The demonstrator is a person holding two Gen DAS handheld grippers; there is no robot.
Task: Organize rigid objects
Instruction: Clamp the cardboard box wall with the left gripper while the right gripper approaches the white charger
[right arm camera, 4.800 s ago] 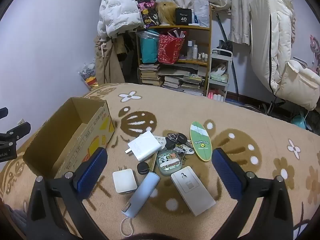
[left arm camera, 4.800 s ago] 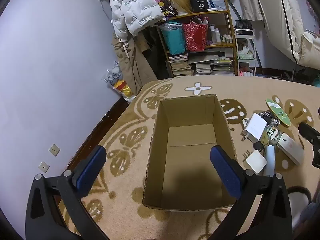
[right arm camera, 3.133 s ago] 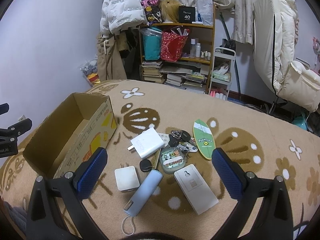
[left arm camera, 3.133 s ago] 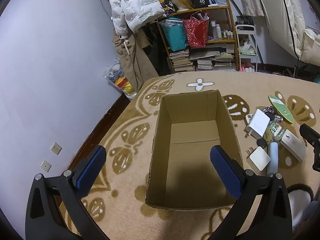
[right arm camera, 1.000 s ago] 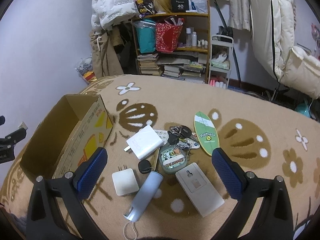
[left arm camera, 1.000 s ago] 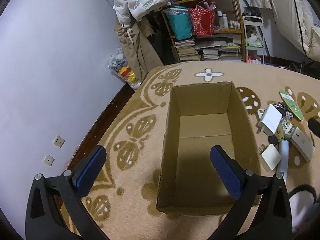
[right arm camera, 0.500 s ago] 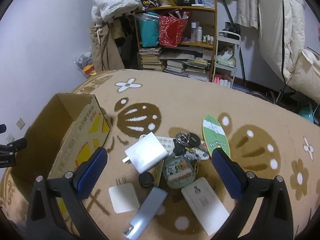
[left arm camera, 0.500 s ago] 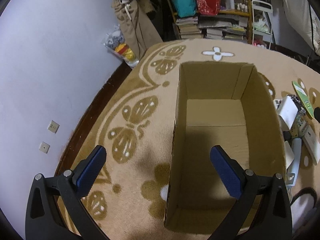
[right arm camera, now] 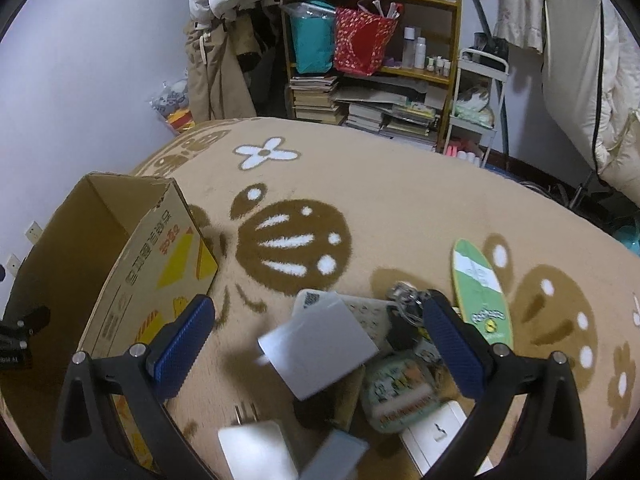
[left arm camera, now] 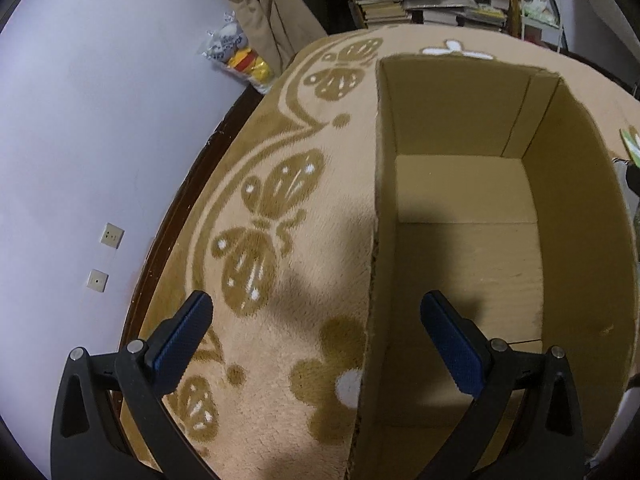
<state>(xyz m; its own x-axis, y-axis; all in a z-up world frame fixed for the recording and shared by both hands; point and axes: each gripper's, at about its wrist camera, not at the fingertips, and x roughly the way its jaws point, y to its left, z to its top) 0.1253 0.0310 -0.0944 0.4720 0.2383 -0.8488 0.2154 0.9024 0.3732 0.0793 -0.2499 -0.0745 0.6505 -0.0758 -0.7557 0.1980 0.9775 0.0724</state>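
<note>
Left gripper (left arm camera: 316, 332) spread wide, nothing between its blue pads; it straddles the near left wall of the cardboard box (left arm camera: 576, 208), one finger outside over the rug (left arm camera: 280, 240), the other inside over the box floor; box interior bare, open at the top, shadowed at the near end; beyond the box on the left wrist view, a bag of soft toys (left arm camera: 236, 56) against the lilac wall, and book stacks (left arm camera: 420, 4) at the top edge.

Right gripper (right arm camera: 318, 330) also wide open and holding nothing; it hangs over a cluster of small items lying on the rug to the right of the box; nearest the camera, a small white plug adapter (right arm camera: 256, 448), a pale blue cylinder (right arm camera: 336, 456) beside it, and a white flat device (right arm camera: 436, 436) at the lower right; between the fingers, a white square charger (right arm camera: 320, 344), blurred, lying over a remote (right arm camera: 368, 316); just right of that, a green cartoon tin (right arm camera: 400, 396) and a bunch of keys (right arm camera: 406, 300); further right, a green surfboard-shaped piece (right arm camera: 480, 292); box sits left, yellow print on its side; far back, a wooden shelf (right arm camera: 400, 68) with a red bag (right arm camera: 364, 40) and a teal bag (right arm camera: 312, 44).
</note>
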